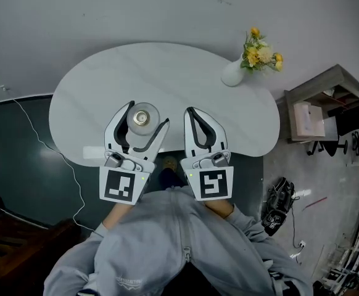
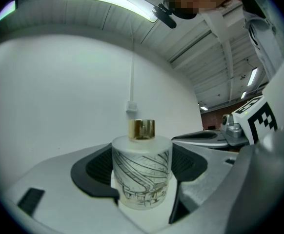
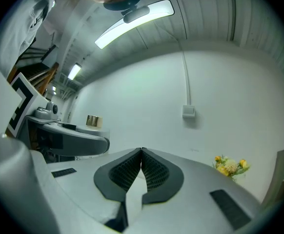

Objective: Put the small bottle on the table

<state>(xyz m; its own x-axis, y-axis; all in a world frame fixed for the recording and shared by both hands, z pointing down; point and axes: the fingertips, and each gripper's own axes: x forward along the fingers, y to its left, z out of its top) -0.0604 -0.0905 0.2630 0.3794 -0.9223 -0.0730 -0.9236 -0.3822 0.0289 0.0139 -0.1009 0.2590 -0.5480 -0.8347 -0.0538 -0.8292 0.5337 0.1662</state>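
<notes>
- Grey jacket point(image 1: 179, 245) lowest, behind two grippers.
- Left gripper point(image 1: 147, 115): clasps one small bottle point(image 2: 142, 169) between both pads, upright, long axis vertical, gold cap up, at the tabletop's point(image 1: 167, 66) near edge.
- Right gripper point(image 3: 142, 153): clenched on nothing, alongside.
- One flower vase point(image 1: 234, 73), far right edge.

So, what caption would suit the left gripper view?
Fingers of the left gripper clasp a small frosted glass bottle with a gold cap.
</notes>
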